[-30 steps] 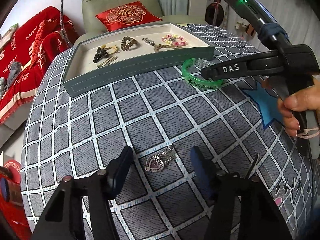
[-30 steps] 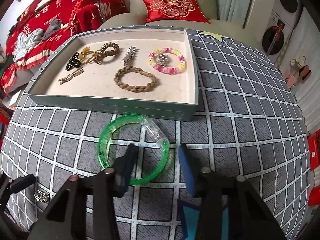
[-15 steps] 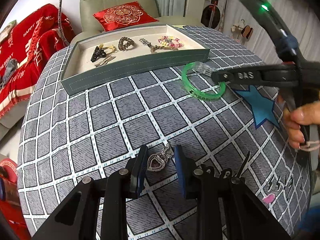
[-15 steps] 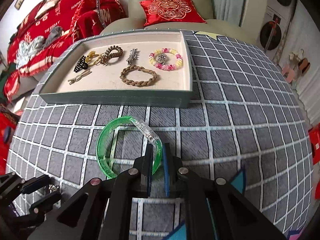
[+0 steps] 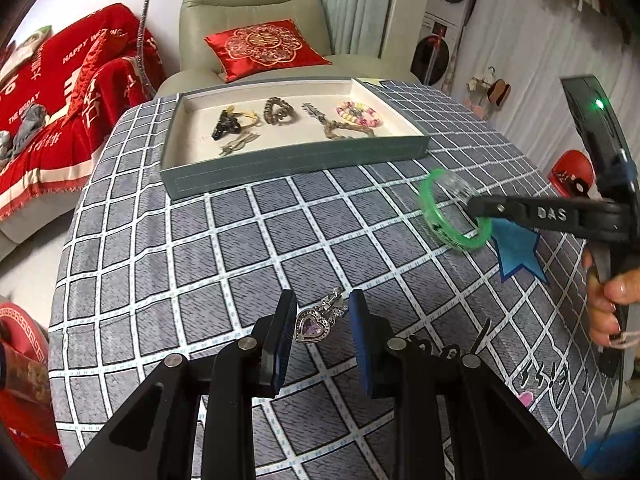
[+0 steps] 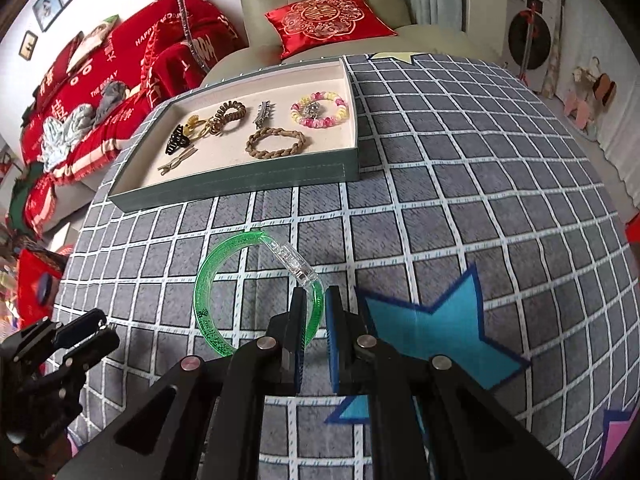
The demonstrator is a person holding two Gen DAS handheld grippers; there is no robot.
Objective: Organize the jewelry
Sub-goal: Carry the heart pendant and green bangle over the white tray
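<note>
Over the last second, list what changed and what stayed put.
Both grippers have closed on jewelry. The left gripper clamped the heart pendant; the right gripper pinched the green bangle and tilted it up off the checked cloth. Both jaws had been open around these pieces. The tray and the pieces in it have not shifted.

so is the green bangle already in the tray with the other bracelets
No, the green bangle is outside the tray, over the checked tablecloth, clamped in the right gripper.
</note>
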